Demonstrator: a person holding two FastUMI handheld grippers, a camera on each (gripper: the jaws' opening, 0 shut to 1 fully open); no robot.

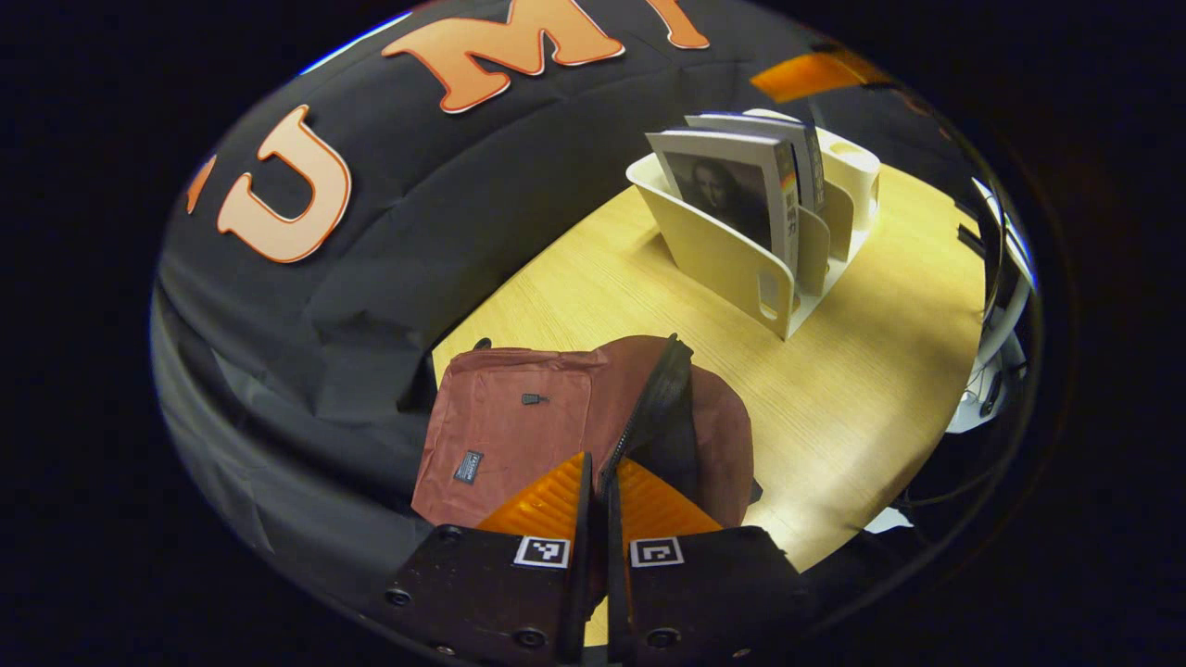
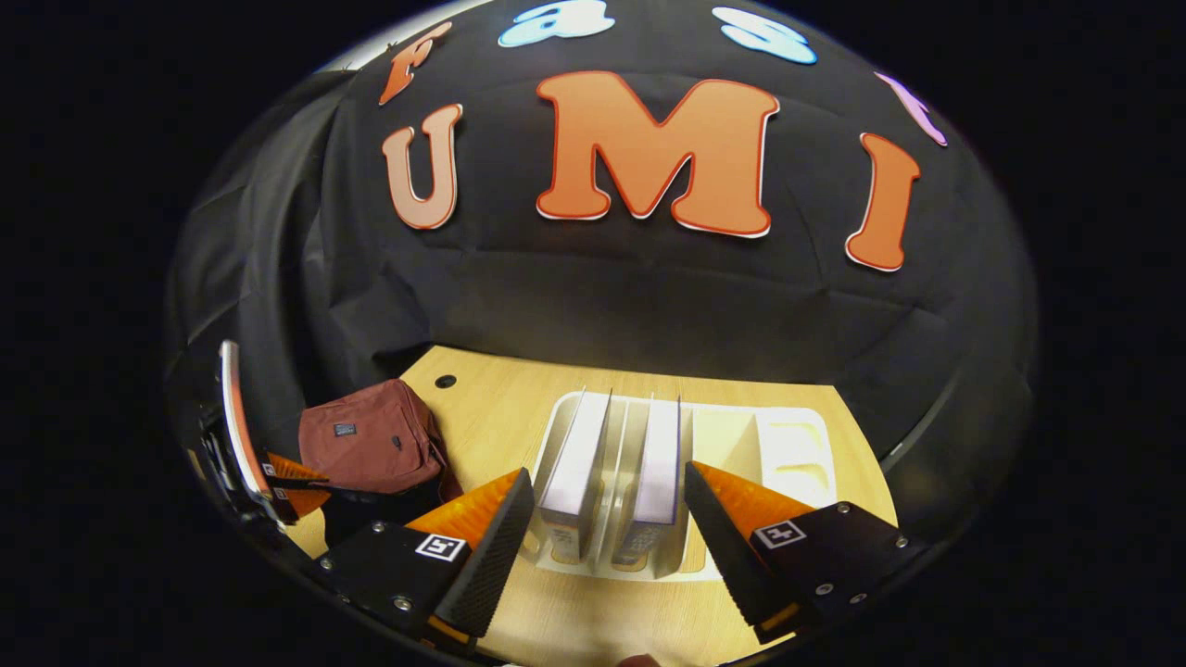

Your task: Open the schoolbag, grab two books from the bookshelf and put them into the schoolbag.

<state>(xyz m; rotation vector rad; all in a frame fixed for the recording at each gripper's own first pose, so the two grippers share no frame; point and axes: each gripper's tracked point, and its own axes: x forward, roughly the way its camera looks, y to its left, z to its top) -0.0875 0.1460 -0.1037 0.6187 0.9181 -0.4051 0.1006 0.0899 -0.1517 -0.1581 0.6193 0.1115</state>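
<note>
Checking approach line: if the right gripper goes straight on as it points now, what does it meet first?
Most likely the two books standing in the white bookshelf. The right gripper is open, fingers on either side of both spines, directly ahead. Depth is hard to judge through the fisheye, so a finger might clip the shelf front first.

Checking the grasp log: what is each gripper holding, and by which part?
Left gripper pinches the schoolbag at its opened zipper edge. Right gripper holds nothing, open around two books.

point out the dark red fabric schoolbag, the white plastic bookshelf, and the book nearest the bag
dark red fabric schoolbag (image 1: 505, 435), left gripper view, front panel.
white plastic bookshelf (image 1: 713, 255), left gripper view, near side wall.
book with portrait cover (image 1: 732, 190), left gripper view, front cover.
</note>
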